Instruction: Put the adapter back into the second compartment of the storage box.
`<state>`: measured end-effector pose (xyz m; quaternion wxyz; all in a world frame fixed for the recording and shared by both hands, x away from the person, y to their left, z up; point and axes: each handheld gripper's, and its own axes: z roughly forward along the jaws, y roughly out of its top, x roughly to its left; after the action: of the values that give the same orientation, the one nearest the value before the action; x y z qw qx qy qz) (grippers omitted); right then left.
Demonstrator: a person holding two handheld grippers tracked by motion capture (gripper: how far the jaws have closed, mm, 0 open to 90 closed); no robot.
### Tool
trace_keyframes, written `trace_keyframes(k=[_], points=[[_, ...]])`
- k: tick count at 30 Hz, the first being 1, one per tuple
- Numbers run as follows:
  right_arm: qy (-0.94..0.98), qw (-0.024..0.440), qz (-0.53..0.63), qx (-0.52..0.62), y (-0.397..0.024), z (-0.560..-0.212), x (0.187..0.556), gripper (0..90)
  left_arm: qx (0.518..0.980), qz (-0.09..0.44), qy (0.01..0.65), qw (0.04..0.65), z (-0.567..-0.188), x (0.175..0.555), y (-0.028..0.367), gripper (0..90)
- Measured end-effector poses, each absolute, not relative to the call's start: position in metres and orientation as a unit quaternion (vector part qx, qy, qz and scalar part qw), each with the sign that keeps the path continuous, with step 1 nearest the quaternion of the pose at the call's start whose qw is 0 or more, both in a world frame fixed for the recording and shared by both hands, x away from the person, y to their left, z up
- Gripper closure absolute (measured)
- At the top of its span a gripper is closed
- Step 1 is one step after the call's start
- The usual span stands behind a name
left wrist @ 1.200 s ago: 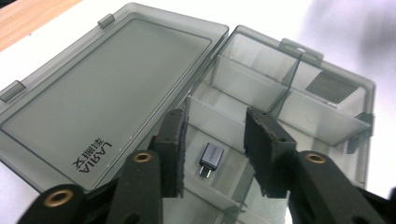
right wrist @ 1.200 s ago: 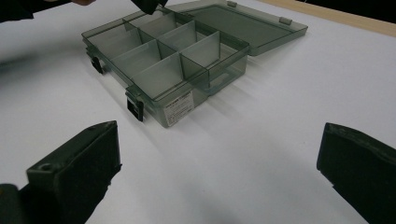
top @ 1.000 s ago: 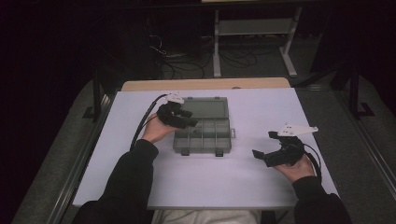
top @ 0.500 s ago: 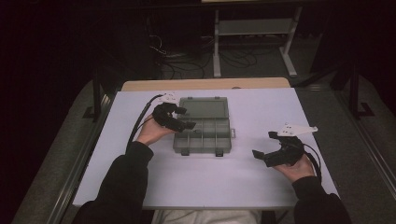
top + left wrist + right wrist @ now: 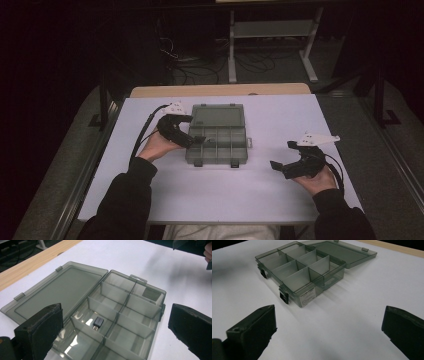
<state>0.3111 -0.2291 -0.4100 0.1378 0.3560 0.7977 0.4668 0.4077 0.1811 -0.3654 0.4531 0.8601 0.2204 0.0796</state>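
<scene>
On the white counter (image 5: 220, 200), a smoky transparent organizer box (image 5: 217, 142) is lying with its lid (image 5: 218, 116) folded flat open toward the far edge. Dividers are splitting the tray into small compartments. A small dark adapter plug (image 5: 98, 322) is resting on the floor of one compartment along the lid side of the tray, just past the left tongs' own jaws as the left gripper view shows it. Neighbouring compartments visible in that view are holding nothing.

The left tongs (image 5: 192, 141) are hovering at the left edge of the tray, tips over the box rim, held by the person's left hand (image 5: 156, 145). Their jaws have just been opening and are now standing wide apart, released, with the plug lying below and beyond them, untouched by either pad. A cable is trailing from them toward the near left.

The right tongs (image 5: 281, 166) are sitting well apart from the box, near the right side of the counter, held in the right hand (image 5: 315, 180) and pointing toward the tray. Their jaws are also spread wide, released, with bare counter between them. Two dark latches (image 5: 284, 296) are hanging on the near wall of the tray, as the right gripper view shows.
</scene>
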Motion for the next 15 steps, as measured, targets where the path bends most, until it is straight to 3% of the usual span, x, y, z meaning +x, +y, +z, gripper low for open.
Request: trace_keyframes(k=[15], points=[[0.797,0.137,0.467,0.357,-0.229,-0.410,0.311,0.0,0.843,0.104,0.235,0.473,-0.364,0.386,0.212,0.0]])
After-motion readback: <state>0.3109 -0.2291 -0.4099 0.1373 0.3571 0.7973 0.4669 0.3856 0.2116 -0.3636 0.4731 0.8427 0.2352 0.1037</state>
